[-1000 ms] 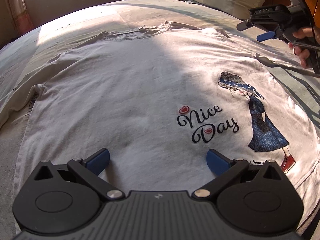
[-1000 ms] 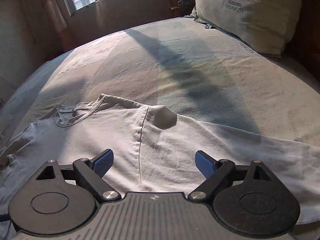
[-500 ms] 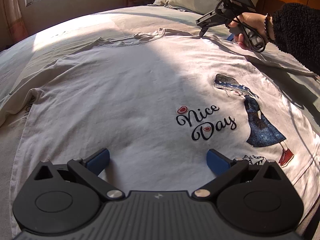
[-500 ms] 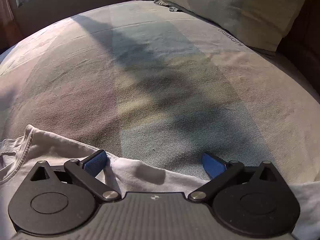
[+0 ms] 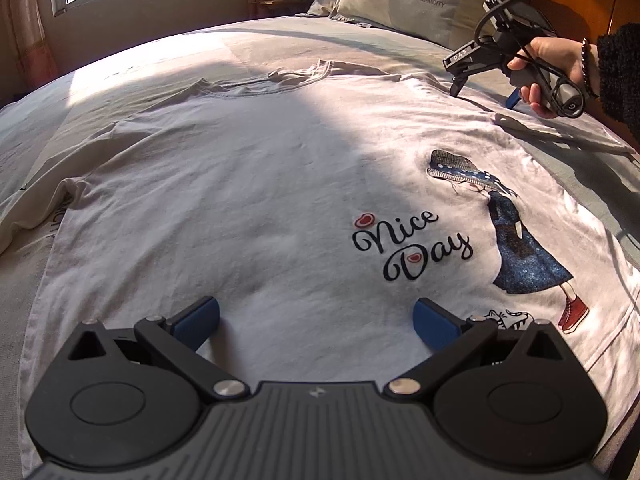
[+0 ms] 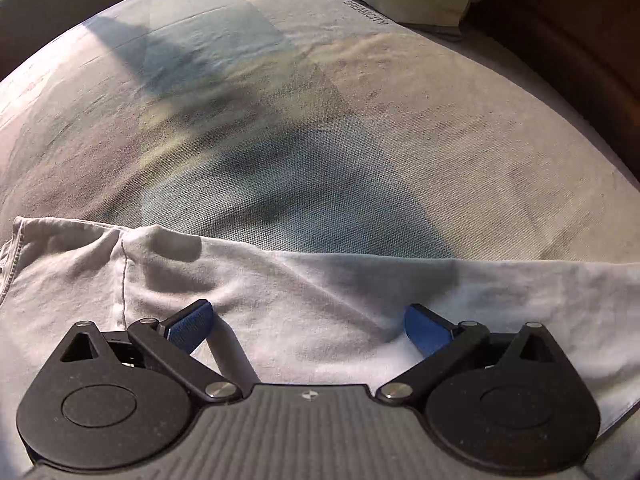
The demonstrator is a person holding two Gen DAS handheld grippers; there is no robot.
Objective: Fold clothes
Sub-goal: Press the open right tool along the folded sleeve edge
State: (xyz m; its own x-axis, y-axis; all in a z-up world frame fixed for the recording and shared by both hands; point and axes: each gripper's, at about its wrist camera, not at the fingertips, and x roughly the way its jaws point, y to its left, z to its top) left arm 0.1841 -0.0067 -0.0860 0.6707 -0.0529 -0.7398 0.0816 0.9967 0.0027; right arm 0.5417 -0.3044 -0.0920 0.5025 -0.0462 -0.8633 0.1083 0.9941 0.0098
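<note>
White cotton T-shirt spread flat, front up, on the bed; soft knit, lightly creased, ribbed neckline at the far edge. Print toward its right side: looping black "Nice Day" script with red hearts, beside it a figure in a blue dress and red shoes. Bedsheet coarse-woven, in pale grey, blue and tan blocks, half in sun. Pillow at the head, matte fabric.

Left hand-held gripper: black body, blue textured pads, jaws spread wide over the shirt's lower middle, nothing between them; whether the pads touch the cloth is hard to judge.

Right hand-held gripper: jaws fully apart, tips down at the shirt's shoulder and sleeve fabric, which puckers around them; nothing gripped. The right hand, in a dark fuzzy sleeve, holds it by the handle.
</note>
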